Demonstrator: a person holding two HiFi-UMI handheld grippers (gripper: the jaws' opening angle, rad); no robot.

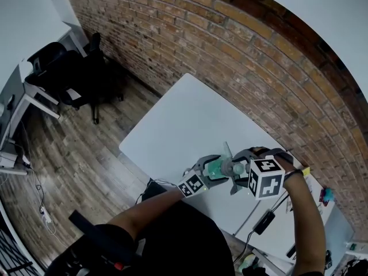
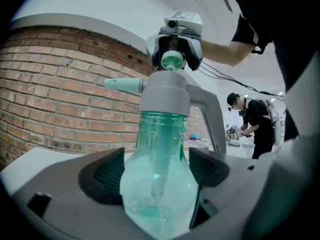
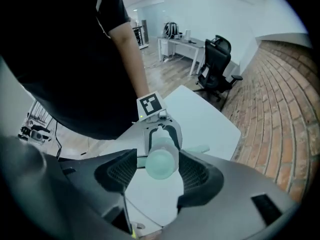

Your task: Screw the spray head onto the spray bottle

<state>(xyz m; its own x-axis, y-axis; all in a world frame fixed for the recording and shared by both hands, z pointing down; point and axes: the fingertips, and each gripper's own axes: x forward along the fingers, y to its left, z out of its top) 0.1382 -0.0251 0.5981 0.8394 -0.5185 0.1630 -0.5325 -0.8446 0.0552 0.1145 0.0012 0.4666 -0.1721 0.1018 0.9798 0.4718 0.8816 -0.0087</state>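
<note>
Left gripper (image 2: 159, 170) was clamped on the belly of the spray bottle (image 2: 160, 204), holding it upright above the desk (image 1: 190, 114). The grey spray head (image 2: 165, 91) sat on the neck; how far it was threaded could not be told.

The bottle was thin, see-through teal plastic and looked nearly empty. It was probably light, easy to dent and slick enough to spin, so the wide body suited the hold.

Right gripper (image 3: 159, 181) hung over the top, jaws apart around the teal pump knob (image 3: 161, 163), not pinching. The grey collar looked the better place to turn.

No brand or label readable, only square markers on the cube (image 1: 265, 178).
</note>
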